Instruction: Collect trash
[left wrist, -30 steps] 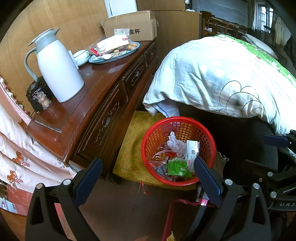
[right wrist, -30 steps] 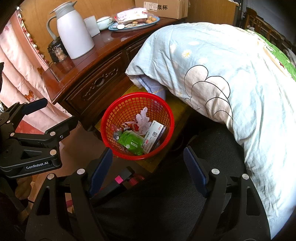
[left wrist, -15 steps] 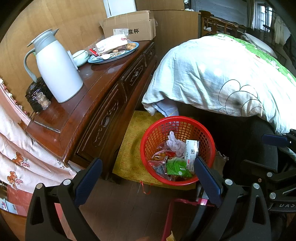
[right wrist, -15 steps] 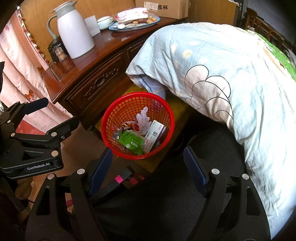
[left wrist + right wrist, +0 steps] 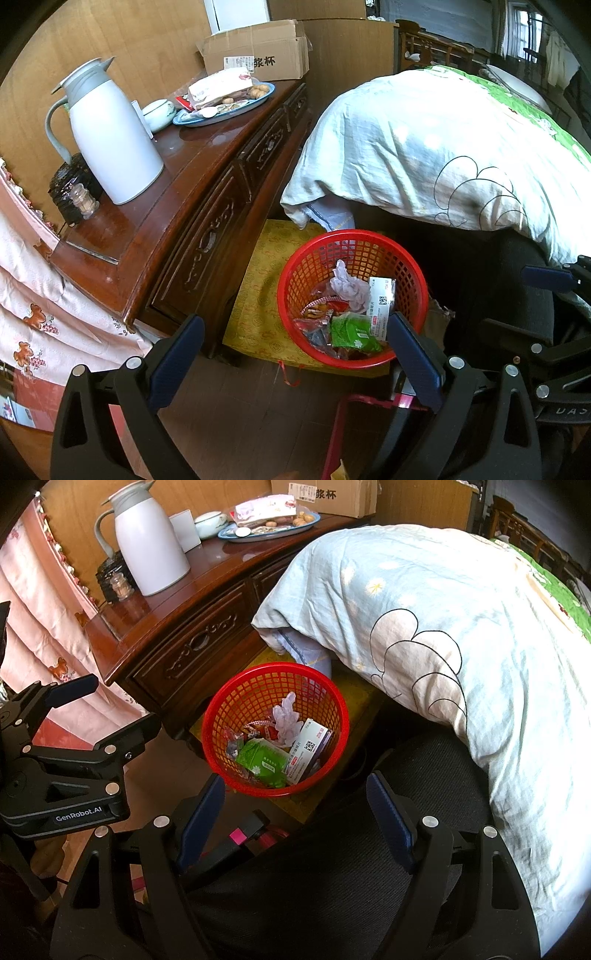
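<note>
While both grippers gape empty, red basket lies ahead.

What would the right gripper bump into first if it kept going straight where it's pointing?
Probably the dark mesh chair seat right beneath the open right gripper. The round red plastic mesh basket of trash sits just beyond it. Depth is hard to judge here.

"浆杯" on cardboard box, "GenRobot.AI" on left claw
</note>
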A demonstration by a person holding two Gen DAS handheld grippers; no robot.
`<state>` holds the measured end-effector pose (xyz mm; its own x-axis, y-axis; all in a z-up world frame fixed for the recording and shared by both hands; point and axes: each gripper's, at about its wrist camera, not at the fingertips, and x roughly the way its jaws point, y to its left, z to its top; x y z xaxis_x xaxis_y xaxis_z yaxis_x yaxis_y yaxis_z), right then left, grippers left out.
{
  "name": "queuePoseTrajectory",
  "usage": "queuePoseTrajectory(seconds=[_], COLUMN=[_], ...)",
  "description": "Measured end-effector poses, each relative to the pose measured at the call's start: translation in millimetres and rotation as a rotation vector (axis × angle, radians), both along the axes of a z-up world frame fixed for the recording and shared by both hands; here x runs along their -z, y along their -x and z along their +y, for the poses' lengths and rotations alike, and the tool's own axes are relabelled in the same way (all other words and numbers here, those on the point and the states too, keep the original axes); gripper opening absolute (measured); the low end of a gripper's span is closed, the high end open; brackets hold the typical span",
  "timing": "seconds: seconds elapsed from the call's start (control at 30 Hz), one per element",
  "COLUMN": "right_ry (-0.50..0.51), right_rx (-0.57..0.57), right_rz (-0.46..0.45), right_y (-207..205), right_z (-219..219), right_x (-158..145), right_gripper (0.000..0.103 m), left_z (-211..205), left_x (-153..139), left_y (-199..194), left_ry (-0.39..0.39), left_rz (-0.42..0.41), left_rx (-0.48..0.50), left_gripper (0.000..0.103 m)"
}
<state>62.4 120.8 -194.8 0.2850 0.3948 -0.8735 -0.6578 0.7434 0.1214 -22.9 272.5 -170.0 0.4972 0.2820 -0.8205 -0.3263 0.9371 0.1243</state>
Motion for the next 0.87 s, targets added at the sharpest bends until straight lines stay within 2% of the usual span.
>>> queuePoseTrajectory(seconds=[0.5,0.87], right_ry=[0.000,-0.004], right_rx=[0.000,-0.002], right_rz=[-0.001,-0.008], right_y=[0.2,2.6], right_z=[0.2,-0.4], right_x=[-0.2,-1.2], right_gripper=[0.077,0.077], left_z=[8.1,6.0], left_x=[7.2,5.4], left_y=[0.1,-2.9], left_ry=[0.042,0.004], left_rz=[-0.001,0.011], left_rx=[-0.017,-0.011], left_gripper=[0.097,0.097])
